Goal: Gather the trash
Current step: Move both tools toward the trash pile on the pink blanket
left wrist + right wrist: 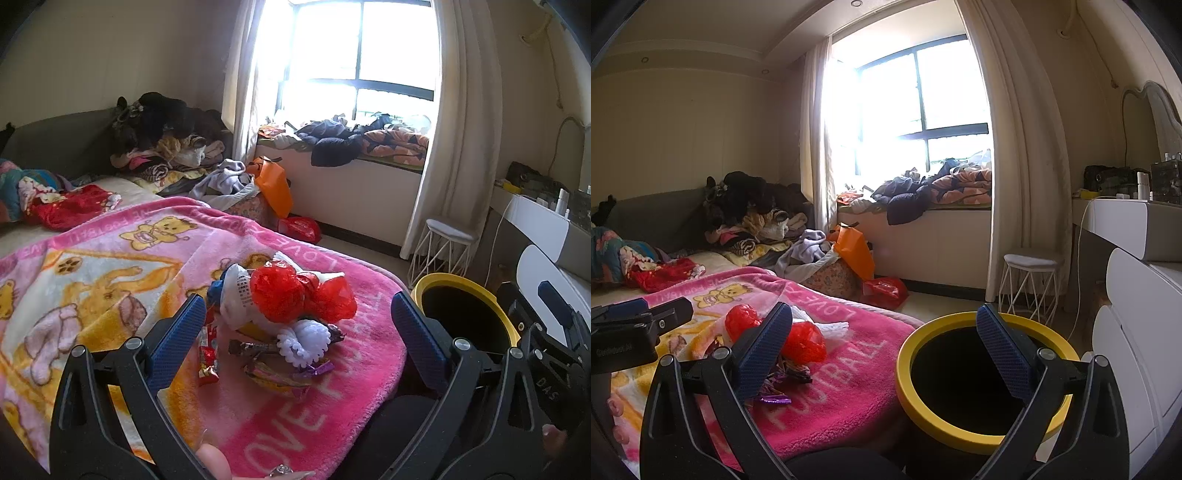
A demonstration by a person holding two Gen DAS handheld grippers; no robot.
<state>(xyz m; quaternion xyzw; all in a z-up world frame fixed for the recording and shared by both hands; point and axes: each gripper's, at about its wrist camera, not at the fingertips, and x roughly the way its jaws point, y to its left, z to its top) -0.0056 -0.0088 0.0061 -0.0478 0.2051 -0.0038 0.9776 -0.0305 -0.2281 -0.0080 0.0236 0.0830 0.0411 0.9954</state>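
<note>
A heap of trash lies on the pink blanket (110, 266): red crinkled plastic (280, 291), a white bag (236, 295), a white foam net (304, 341) and several candy wrappers (280, 373). My left gripper (295, 325) is open and empty, its blue pads either side of the heap. A bin with a yellow rim (923, 402) and dark inside stands beside the bed. My right gripper (882, 350) is open and empty, with the right pad over the bin mouth. The heap also shows in the right wrist view (803, 341).
A white dresser (1137, 332) stands right of the bin. A white wire stool (1028, 280) sits by the curtain. Clothes pile on the bed's far end (166, 147) and window seat (351, 144). Orange (273, 184) and red bags (299, 227) lie on the floor.
</note>
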